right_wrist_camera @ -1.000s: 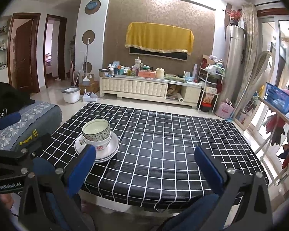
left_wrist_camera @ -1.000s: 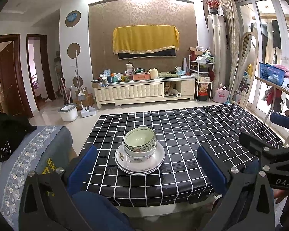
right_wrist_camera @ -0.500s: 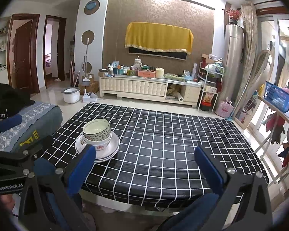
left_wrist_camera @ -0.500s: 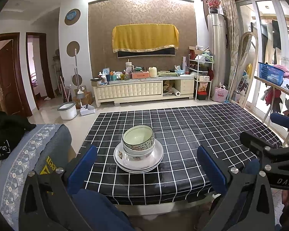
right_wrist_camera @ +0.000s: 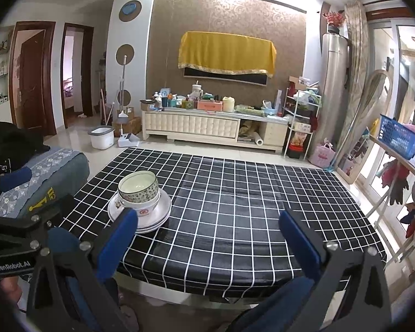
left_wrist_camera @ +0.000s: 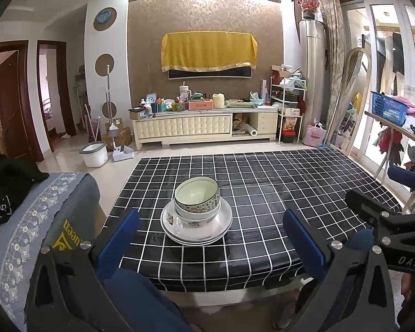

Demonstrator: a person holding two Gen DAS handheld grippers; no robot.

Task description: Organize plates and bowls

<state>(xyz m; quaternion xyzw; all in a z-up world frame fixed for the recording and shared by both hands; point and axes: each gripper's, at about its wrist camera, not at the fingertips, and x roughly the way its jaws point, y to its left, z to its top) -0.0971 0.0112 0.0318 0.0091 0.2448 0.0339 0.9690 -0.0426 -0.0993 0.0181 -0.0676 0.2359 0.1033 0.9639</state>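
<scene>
Two nested bowls (left_wrist_camera: 197,200) with patterned rims sit on a stack of white plates (left_wrist_camera: 224,222) near the front left of a table with a black checked cloth (left_wrist_camera: 276,193). My left gripper (left_wrist_camera: 210,238) is open, held back from the table's near edge with the stack straight ahead between its blue pads. In the right wrist view the same bowls (right_wrist_camera: 139,189) and plates (right_wrist_camera: 163,210) lie ahead to the left. My right gripper (right_wrist_camera: 207,235) is open and empty, also short of the table edge.
A grey-blue sofa arm (left_wrist_camera: 41,215) with a dark garment stands left of the table. A drying rack with a blue basket (right_wrist_camera: 398,138) runs along the right. A TV cabinet (left_wrist_camera: 204,127) with clutter lines the far wall.
Both grippers have stayed open and almost still. The left view has drifted slightly, so the stack sits a touch lower and left.
</scene>
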